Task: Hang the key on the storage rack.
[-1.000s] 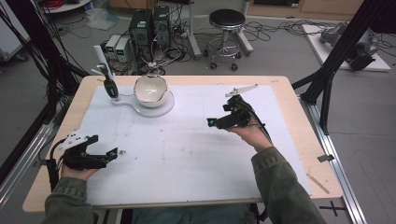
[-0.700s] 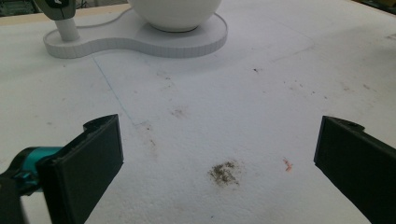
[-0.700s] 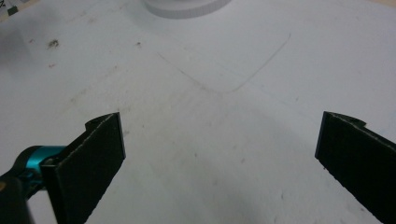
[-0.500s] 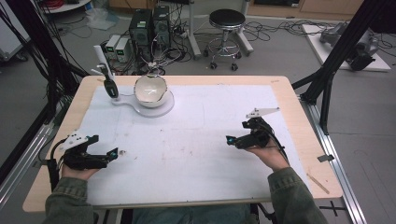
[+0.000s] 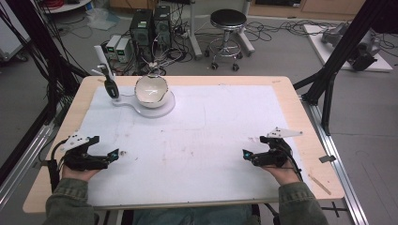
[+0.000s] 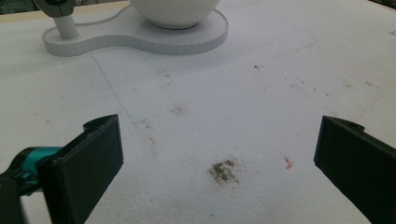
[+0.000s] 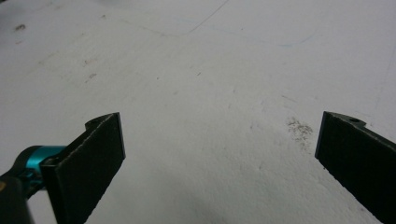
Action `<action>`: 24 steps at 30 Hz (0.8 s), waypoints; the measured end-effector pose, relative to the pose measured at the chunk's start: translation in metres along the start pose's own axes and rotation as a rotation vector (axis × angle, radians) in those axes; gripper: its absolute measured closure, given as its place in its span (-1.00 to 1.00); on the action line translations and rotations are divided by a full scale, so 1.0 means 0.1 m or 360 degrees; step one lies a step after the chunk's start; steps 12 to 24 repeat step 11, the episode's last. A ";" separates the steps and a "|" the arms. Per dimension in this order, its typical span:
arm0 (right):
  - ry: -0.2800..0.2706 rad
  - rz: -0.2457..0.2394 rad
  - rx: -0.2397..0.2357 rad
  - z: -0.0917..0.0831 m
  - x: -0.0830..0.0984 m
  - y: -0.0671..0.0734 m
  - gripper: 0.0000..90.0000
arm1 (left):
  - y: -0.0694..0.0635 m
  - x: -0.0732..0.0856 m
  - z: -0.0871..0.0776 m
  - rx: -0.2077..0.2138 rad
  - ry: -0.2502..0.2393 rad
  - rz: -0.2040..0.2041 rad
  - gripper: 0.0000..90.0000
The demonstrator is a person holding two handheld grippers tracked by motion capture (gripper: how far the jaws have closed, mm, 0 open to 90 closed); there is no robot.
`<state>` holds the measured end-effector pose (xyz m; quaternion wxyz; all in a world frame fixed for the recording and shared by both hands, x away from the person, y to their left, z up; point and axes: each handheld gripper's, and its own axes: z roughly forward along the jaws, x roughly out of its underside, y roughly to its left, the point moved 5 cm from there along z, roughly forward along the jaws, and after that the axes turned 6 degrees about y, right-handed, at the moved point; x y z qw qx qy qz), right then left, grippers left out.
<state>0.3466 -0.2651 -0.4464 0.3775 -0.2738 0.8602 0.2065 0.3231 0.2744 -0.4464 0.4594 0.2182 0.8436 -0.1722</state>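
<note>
Our left gripper (image 5: 114,153) rests low on the near left of the white mat (image 5: 211,136), jaws spread wide with nothing between them; in the left gripper view only the stained surface lies in the gap. Our right gripper (image 5: 246,153) sits at the near right of the mat, its jaws likewise wide apart and empty, pointing inward across the mat.

From there the things to be worked lie far from both hands, at the back left of the table (image 5: 286,93). The white bowl (image 5: 151,90) stands upright on the round end of a flat white base (image 5: 141,107), and at the base's narrower left end a dark-headed tool (image 5: 110,86) stands upright in a small post. The base's long axis runs left to right along the table's far edge, bowl to the right, tool to the left.

We judge the left gripper the nearer one: the bowl and tool lie forward of it and a little to the right, and the left gripper view already looks straight at the base (image 6: 140,39) with the bowl's underside (image 6: 175,10) at the top. The right gripper would have to cross the whole mat diagonally to the far left. So the reach that matters is forward from the left hand, well apart from its goal
</note>
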 end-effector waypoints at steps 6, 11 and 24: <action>-0.0085 0.0039 0.0052 -0.07 0.12 -0.08 -0.99 | 0.00 0.00 0.02 0.0006 0.0008 0.0001 -0.96; -0.0137 0.0035 0.0070 -0.07 0.15 -0.10 -0.99 | -0.02 0.02 0.06 0.0020 0.0041 0.0029 -0.96; -0.0137 0.0035 0.0070 -0.07 0.15 -0.10 -0.99 | -0.02 0.02 0.06 0.0020 0.0041 0.0029 -0.96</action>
